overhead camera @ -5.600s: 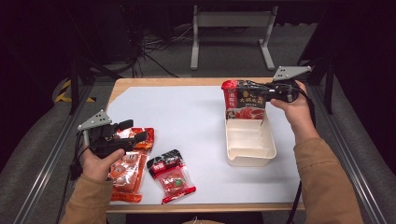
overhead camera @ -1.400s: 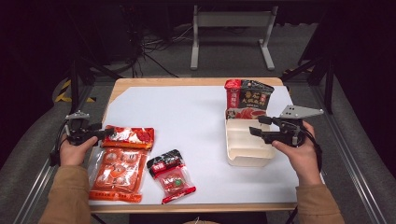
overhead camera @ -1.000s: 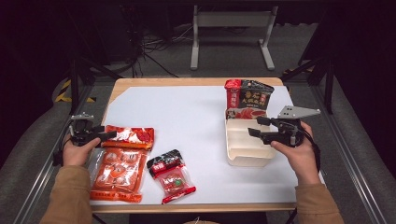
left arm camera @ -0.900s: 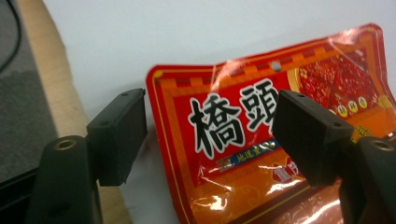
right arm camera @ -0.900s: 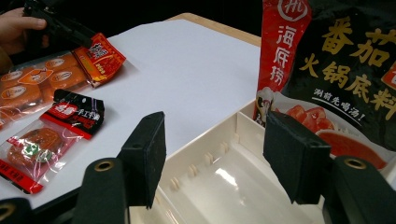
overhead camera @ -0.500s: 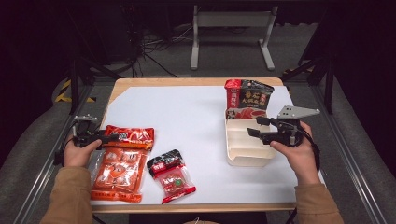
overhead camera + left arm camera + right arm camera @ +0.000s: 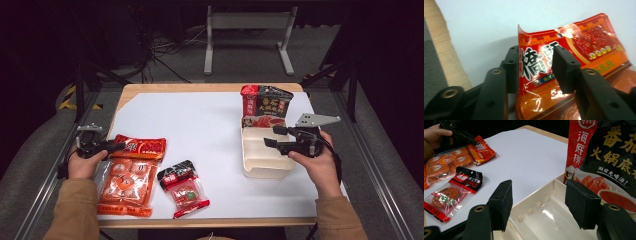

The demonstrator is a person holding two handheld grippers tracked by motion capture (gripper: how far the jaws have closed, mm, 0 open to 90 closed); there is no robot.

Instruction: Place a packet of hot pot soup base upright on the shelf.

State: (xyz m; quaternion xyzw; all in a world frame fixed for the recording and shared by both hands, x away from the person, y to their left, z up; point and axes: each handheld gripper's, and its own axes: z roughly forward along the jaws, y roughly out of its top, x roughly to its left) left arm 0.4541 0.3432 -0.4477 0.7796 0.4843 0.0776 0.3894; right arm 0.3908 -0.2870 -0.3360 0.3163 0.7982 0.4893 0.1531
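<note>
A red-orange snack packet (image 7: 142, 146) lies at the table's left, on top of a larger orange packet (image 7: 125, 185). My left gripper (image 7: 112, 146) comes at it from the left. In the left gripper view the packet's curled end (image 7: 584, 42) sits between the jaws of the left gripper (image 7: 536, 53). The jaws have just been closing, and a gap still shows between the pads. My right gripper (image 7: 270, 137) hovers open over the white box (image 7: 265, 167). In the right gripper view, the right gripper (image 7: 539, 192) has nothing between its jaws.
A tall red and black soup-base pouch (image 7: 265, 105) stands at the far end of the box (image 7: 534, 220). A small black and red packet (image 7: 182, 186) lies near the front edge. White paper (image 7: 200, 120) covers the tabletop.
The left gripper's jaws have narrowed around the red-orange packet's end. Both hands have kept their places since a second ago. Much earlier, the right gripper was up at the pouch.
</note>
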